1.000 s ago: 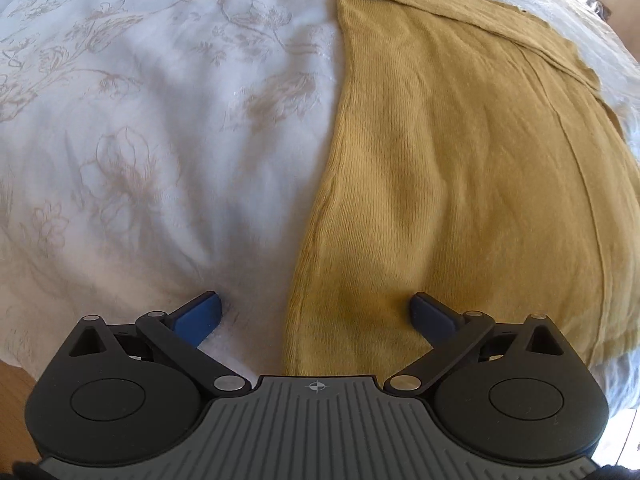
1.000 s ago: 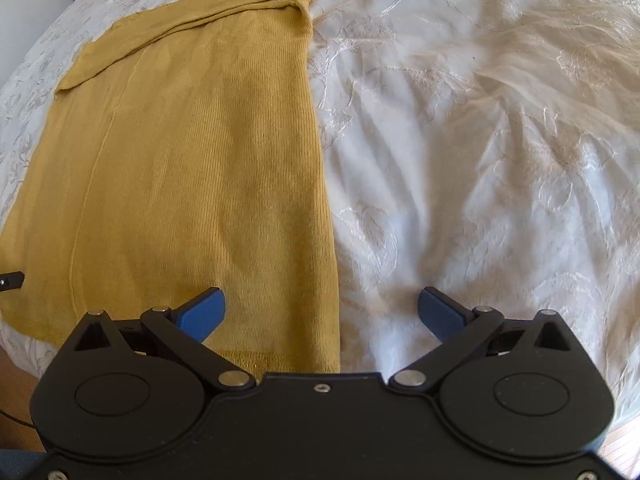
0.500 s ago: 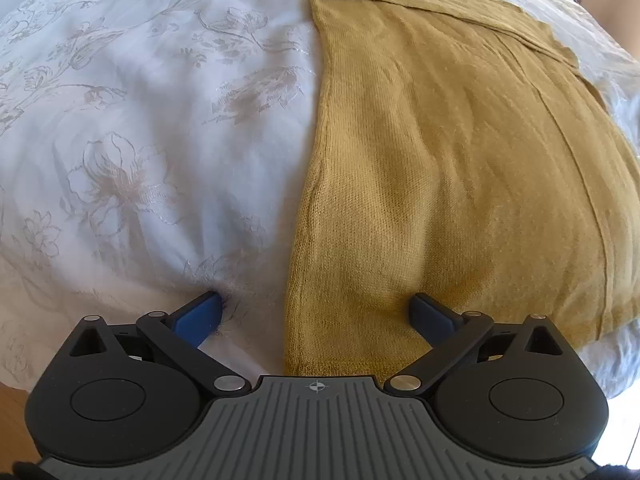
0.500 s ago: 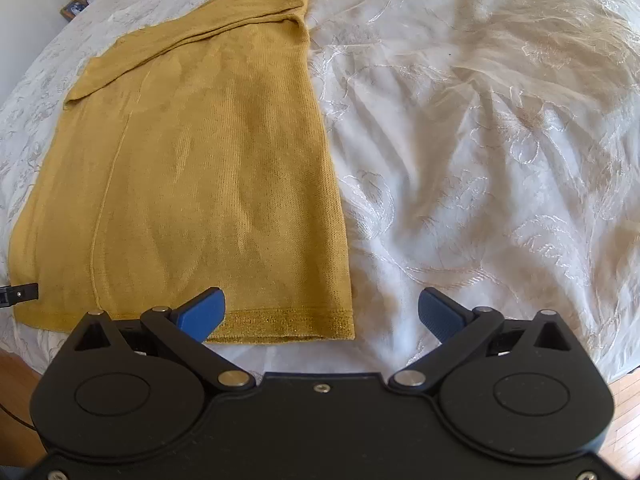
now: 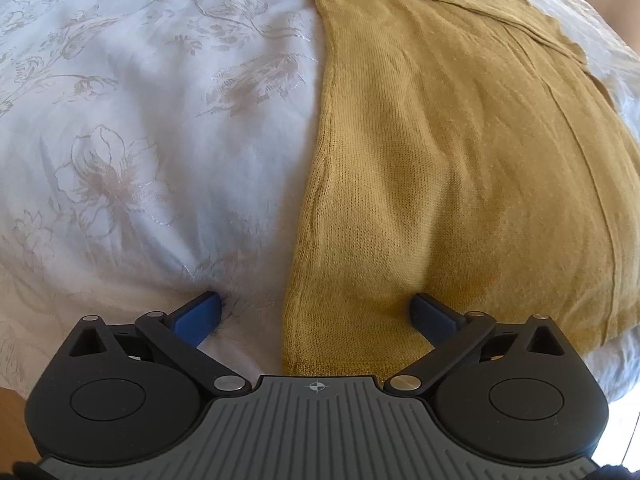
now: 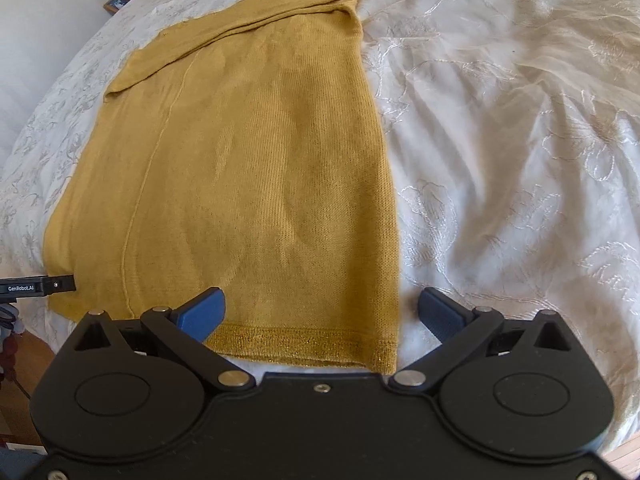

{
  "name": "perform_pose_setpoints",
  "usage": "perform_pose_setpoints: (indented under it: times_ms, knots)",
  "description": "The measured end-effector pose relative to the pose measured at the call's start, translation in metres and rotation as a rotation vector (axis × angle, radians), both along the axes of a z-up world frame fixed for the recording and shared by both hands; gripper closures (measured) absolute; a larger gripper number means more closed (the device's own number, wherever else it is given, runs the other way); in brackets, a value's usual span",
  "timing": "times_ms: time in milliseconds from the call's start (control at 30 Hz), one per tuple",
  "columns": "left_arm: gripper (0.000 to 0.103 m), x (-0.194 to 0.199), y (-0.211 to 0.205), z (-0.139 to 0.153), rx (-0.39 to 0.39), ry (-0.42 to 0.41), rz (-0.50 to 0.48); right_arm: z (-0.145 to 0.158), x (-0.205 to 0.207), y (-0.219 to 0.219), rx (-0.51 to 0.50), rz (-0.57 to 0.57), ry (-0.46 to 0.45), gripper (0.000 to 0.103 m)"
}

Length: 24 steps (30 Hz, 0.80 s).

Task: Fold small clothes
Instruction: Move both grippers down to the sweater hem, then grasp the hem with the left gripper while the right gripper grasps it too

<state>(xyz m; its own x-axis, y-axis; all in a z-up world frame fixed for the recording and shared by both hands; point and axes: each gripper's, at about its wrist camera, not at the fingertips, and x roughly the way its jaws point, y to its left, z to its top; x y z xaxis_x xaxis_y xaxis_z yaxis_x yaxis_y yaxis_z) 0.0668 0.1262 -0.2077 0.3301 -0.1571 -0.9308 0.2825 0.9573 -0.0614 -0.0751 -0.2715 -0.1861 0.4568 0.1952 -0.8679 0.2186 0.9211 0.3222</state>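
Yellow knit cloth lies flat on a bed. It is a mustard yellow top (image 6: 248,168), and it rests on a white bedspread (image 6: 520,140) that has pale flowers sewn into it.

One bit of writing can be read. At the left edge of the right wrist view, a small black part (image 6: 38,285) pokes in beside the cloth, and it says "GenRobot.AI" in white letters.

The long way of the top runs from the bottom of the frame up to the top of the frame. In the right wrist view its hem (image 6: 304,346) is near the bottom, a shiny gold band that runs left to right. A folded part lies across the far end, near the top middle. The top fills the left and middle of that view. In the left wrist view the top (image 5: 460,168) fills the right half, and the bedspread (image 5: 140,120) fills the left half.

The left gripper (image 5: 316,316) has its jaws wide open and holds nothing. One blue finger presses on the bedspread and the other is on the top, so the long side edge of the cloth runs between them.

The right gripper (image 6: 322,314) also has wide open jaws and holds nothing. The lower right corner of the top lies between its blue fingers.
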Motion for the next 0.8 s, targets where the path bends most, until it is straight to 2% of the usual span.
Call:
perform_pose_setpoints:
  times_ms: [233, 367, 500, 567, 667, 800]
  knots:
    - [0.000, -0.002, 0.001, 0.004, -0.007, -0.009, -0.005, -0.002, -0.001, -0.004, 0.045, -0.041, -0.003, 0.001]
    - [0.003, -0.006, 0.005, 0.007, -0.023, -0.025, -0.015, 0.000, -0.005, -0.004, 0.058, -0.036, -0.005, 0.014]
    - [0.014, -0.011, 0.009, 0.012, -0.043, -0.038, -0.045, 0.006, -0.013, -0.006, 0.083, -0.036, -0.019, 0.027]
    - [0.024, -0.013, 0.012, 0.014, -0.060, -0.038, -0.059, 0.007, -0.017, -0.007, 0.100, -0.028, -0.020, 0.038]
    - [0.034, -0.016, 0.016, 0.018, -0.081, -0.042, -0.073, 0.006, -0.020, -0.004, 0.106, 0.003, 0.000, 0.041]
    - [0.034, -0.018, 0.016, 0.017, -0.089, -0.040, -0.075, 0.000, -0.018, 0.001, 0.086, 0.012, 0.031, 0.040]
